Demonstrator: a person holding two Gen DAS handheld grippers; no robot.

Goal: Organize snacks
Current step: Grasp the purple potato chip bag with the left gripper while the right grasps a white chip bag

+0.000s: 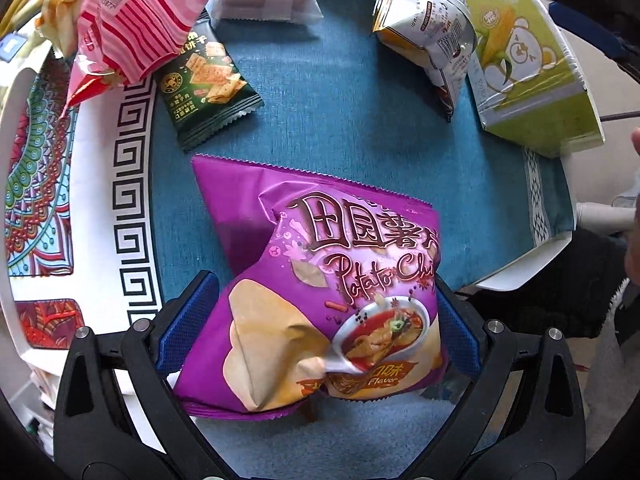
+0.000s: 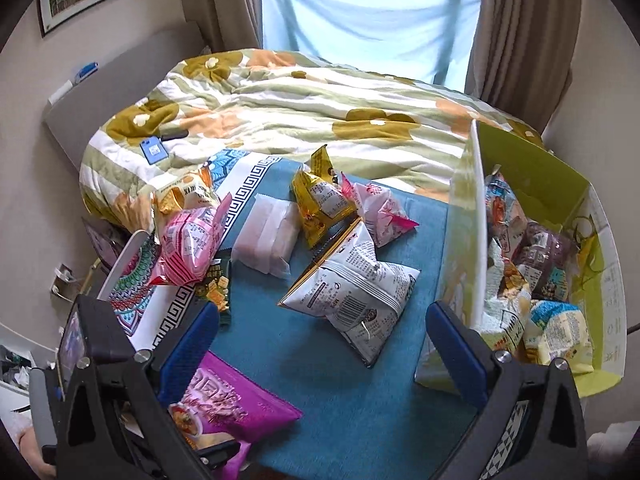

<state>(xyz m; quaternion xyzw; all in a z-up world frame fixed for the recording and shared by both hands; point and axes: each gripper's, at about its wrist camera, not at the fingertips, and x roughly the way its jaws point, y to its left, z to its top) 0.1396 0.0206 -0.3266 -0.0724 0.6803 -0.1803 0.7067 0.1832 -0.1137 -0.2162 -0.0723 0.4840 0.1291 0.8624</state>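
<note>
**Item: purple foil potato-chip bag, in hand**

Purple foil potato-chip bag (image 1: pixel 320 300): near edge of teal cloth mat (image 1: pixel 340 120), pinched between left gripper (image 1: pixel 320 328) pads. Right gripper (image 2: pixel 324 344): fingers wide apart, empty. Destination (presumed): lime-green cardboard box (image 2: pixel 540 184), far right. Handling: squeeze lightly, lift clear of the white crinkled packet (image 2: pixel 352 284).

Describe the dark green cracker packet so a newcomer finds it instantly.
Start at the blue cloth covering the table, then go to its edge beside the patterned mat. The dark green cracker packet lies flat there, partly under the pink striped bag. It is the only dark green pack, with square crackers pictured on it.
</note>
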